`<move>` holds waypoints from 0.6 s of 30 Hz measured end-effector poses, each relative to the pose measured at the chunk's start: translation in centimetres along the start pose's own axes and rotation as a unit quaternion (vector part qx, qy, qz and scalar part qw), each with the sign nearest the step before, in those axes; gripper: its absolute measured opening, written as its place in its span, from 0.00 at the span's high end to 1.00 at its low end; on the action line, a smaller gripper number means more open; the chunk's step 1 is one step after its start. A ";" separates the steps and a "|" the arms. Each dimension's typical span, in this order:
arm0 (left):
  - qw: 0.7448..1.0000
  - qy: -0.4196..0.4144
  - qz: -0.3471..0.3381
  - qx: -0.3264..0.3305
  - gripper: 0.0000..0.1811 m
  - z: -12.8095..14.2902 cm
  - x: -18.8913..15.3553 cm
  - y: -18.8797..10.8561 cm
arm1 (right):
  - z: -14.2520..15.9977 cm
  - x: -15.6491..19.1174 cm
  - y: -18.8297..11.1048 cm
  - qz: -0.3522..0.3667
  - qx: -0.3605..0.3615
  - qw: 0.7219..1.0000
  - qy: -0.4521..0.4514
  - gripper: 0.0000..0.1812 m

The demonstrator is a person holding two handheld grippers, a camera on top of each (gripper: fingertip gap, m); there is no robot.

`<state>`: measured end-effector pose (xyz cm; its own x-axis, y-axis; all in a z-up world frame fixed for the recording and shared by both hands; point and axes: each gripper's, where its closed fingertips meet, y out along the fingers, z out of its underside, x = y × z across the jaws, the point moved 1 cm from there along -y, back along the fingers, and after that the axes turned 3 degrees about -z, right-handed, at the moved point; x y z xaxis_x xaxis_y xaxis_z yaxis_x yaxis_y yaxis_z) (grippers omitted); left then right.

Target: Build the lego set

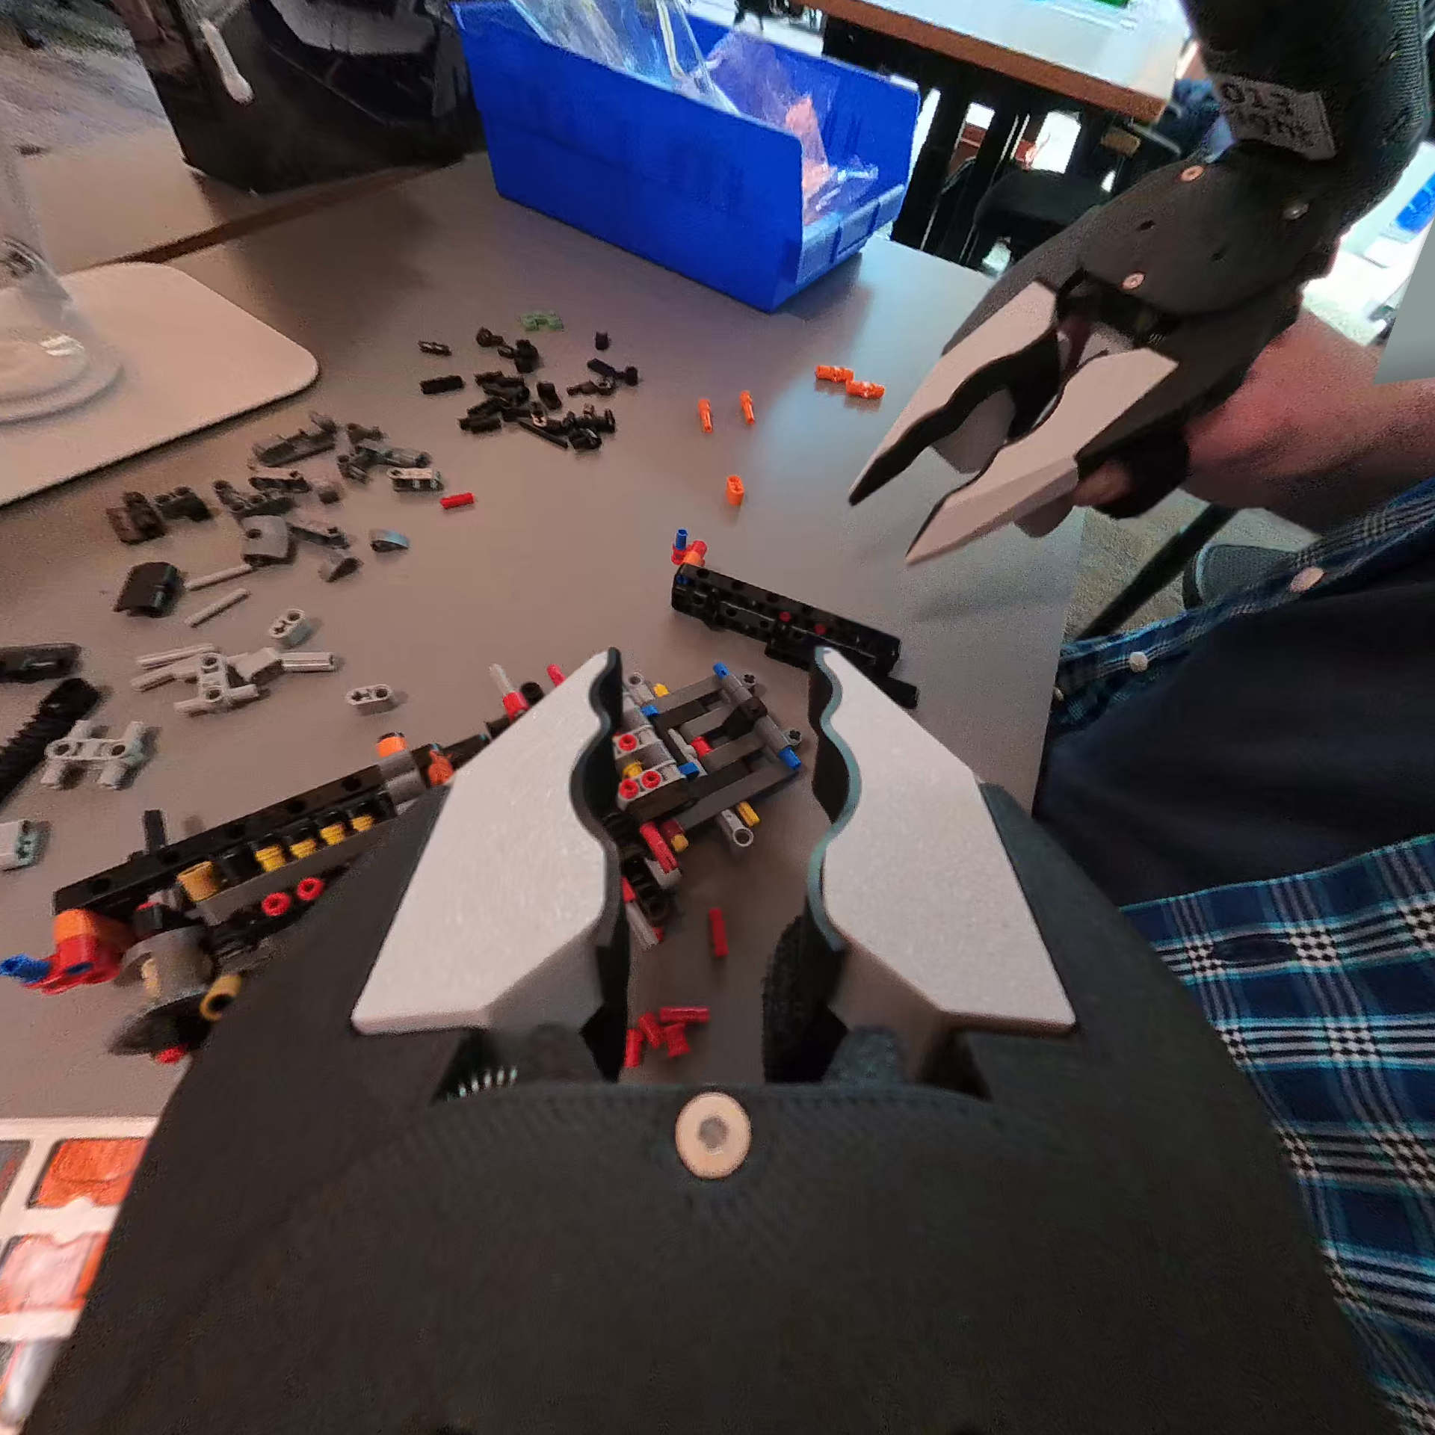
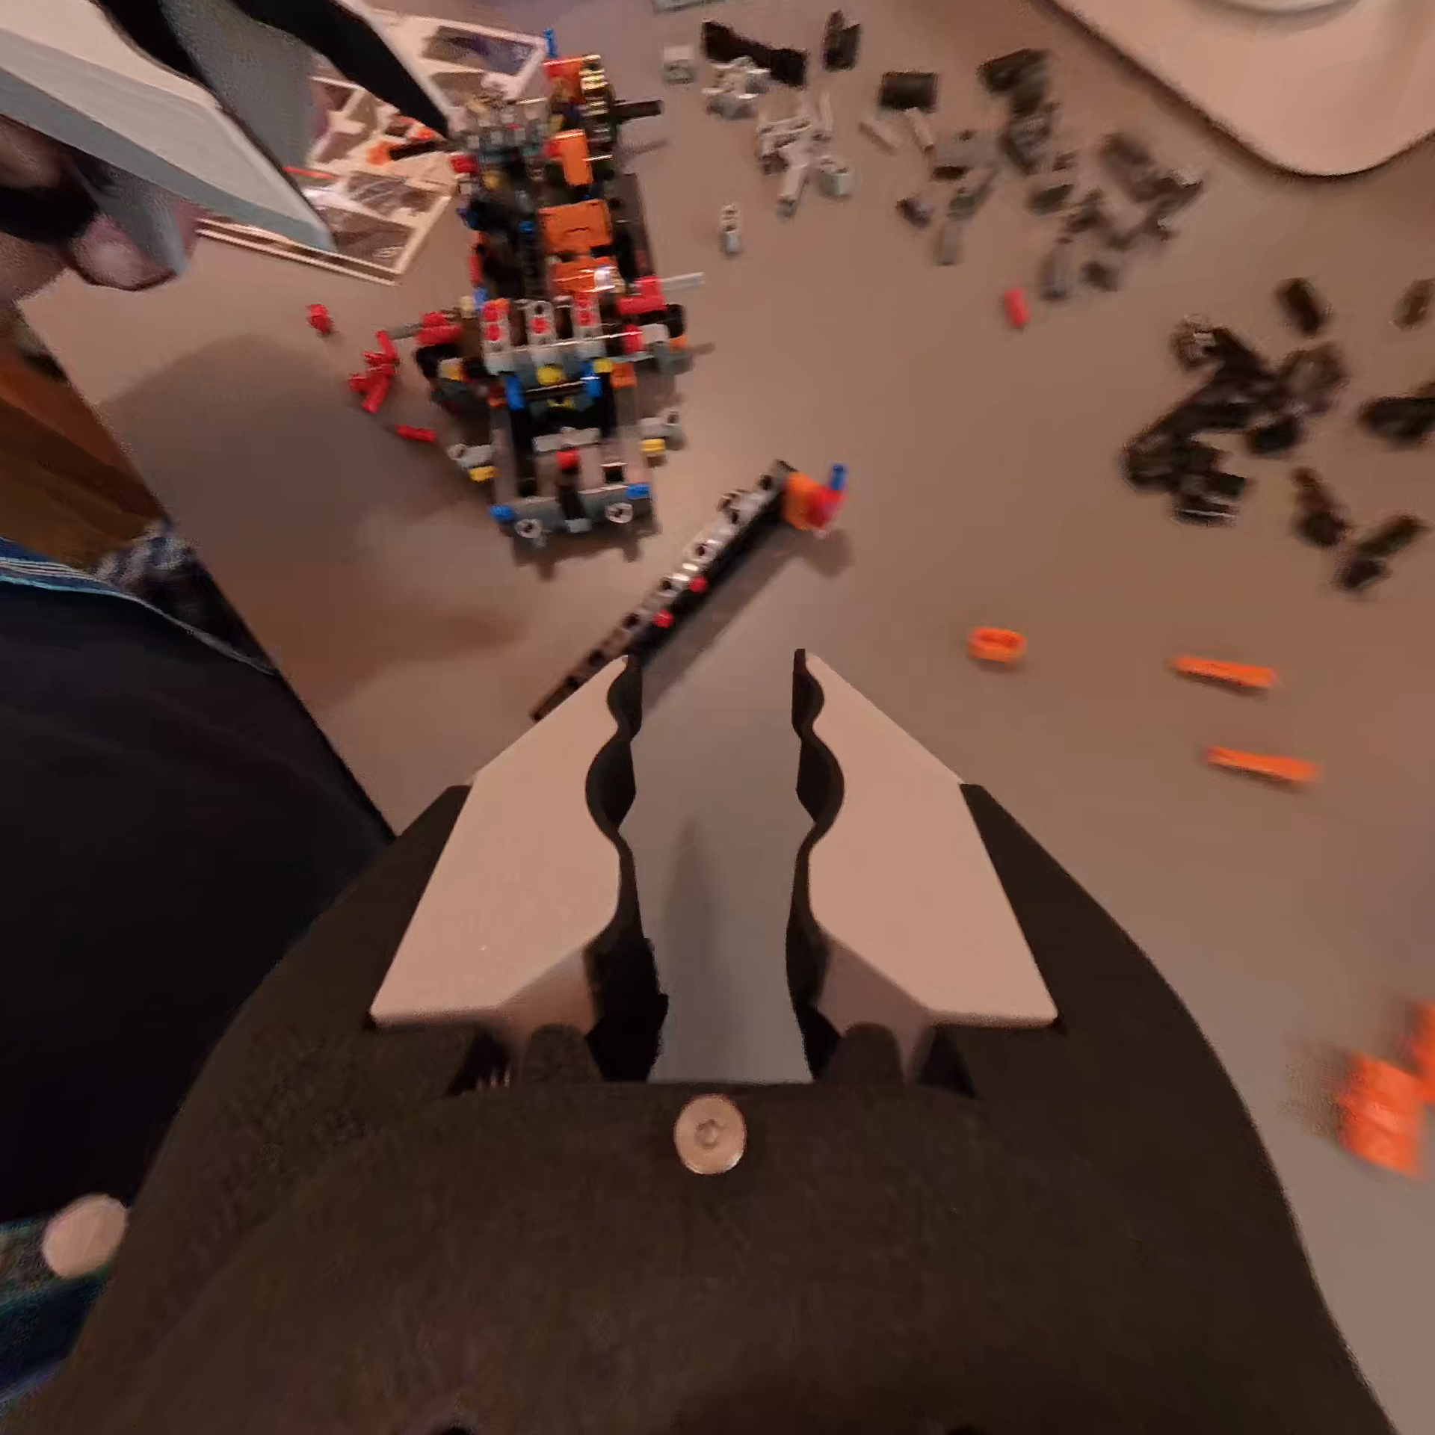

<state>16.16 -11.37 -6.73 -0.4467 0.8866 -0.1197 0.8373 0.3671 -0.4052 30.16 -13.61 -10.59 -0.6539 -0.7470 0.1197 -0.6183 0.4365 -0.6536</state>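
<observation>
The half-built chassis (image 2: 563,310) is serving as the landmark here: it is lying flat on the grey counter (image 2: 893,466), and everything else is sitting around it. The left tool (image 1: 714,668) is hanging directly over the chassis's near end with its fingers spread and gripping nothing. The right tool (image 2: 714,668) is hovering off to the chassis's right side, also spread and empty, with its tips just above the near end of the black beam sub-assembly (image 2: 683,582), which is lying apart from the chassis and carrying an orange and red piece at its far end.

Judging from this, the step in hand is picking up that beam to join it to the chassis. To do it well, the right tool should be closing across the beam's narrow width near its middle, so it is not swinging when lifted, and staying clear of the red pins in its holes. The left tool should be coming down onto the chassis frame to pin it flat, avoiding the protruding axles and blue pins at that end.

Loose red pins (image 2: 376,380) are lying just left of the chassis, and orange connectors (image 2: 1223,672) are scattered well to its right; dragging the beam through either could be scattering parts.
</observation>
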 end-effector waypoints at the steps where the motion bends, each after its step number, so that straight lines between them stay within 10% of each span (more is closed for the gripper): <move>1: 1.000 0.000 -0.003 -0.006 0.74 -0.3 0.2 -0.3 | 0.1 -1.1 -0.9 0.016 -0.002 1.000 0.001 0.80; 11: 0.998 0.027 -0.055 0.010 0.76 -0.7 1.7 -1.3 | 3.0 -10.7 -6.7 0.125 0.026 0.992 -0.008 0.93; 18: 0.969 0.010 -0.239 0.063 0.83 1.1 8.7 -12.3 | 0.8 -9.2 -3.9 0.075 0.022 0.995 -0.060 0.90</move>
<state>1.65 -8.50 -3.80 -0.7659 0.6304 0.1266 0.4908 0.7004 -0.5182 38.98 -8.82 -9.79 -0.6798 -0.7300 -0.0703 -0.4958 0.5281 -0.6894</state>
